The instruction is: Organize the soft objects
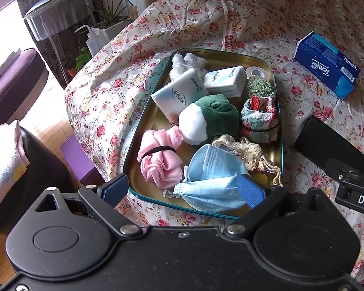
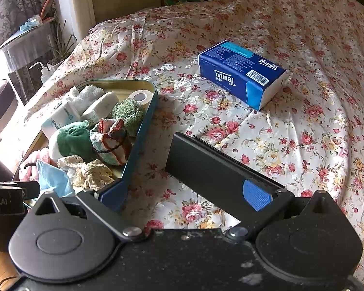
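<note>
Diagonally lying tissue pack [image 2: 242,74], beside tray [image 2: 143,118]

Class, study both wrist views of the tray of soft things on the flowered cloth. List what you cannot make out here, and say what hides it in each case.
- Tray floor, left wrist view: mostly covered by its contents.
- Blue face mask: near edge hidden behind the left tool.
- Pink cloth bundle, right wrist view: mostly behind the mask and the other tool's body.
- Tempo tissue pack: small print too small to read.
- Right tool: a black flat thing crosses its gap; contact unclear.

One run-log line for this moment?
left tongs: open over tray, at face mask | right tongs: open, empty | Tempo pack: on bedspread, outside tray
</note>
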`<state>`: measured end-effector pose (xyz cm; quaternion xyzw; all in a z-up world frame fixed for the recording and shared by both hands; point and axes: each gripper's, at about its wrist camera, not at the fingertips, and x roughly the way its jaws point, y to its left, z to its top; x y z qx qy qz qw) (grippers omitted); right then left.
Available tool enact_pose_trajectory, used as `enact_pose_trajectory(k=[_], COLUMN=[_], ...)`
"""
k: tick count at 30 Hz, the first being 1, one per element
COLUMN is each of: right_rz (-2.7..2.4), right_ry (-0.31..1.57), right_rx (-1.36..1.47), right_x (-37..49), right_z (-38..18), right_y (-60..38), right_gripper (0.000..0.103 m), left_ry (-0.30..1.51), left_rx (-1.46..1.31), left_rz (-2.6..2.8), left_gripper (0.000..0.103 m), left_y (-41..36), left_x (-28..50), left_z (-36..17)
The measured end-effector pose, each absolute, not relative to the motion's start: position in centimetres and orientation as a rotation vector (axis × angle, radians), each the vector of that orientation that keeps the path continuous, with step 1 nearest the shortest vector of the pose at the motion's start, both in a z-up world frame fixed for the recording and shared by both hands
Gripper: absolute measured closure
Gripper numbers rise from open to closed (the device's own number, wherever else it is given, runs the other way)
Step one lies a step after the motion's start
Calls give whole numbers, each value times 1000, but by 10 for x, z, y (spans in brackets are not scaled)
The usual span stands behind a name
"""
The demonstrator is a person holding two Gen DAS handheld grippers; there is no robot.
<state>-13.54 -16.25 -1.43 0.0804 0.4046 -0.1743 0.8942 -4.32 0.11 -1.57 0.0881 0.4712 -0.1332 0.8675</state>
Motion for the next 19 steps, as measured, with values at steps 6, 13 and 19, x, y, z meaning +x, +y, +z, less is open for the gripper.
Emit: enact_pose_trajectory(k=[6,13,19], right_rz=[-362,-361,-361], right_ry=[839,840,840], right_rx=[167,166,167], right_x=[-135,-135,-135], right_z=[-14,-14,-14], right_y=[-162,-163,-163], right_gripper=[0,0,0], left_ry=[987,998,1001], left_rx=[185,174,175], left_rz=[-278,-279,-283], left_gripper=[9,9,9], left_y=[2,2,2], left_x=[-43,-42,-43], left_z=[-15,-17,-17])
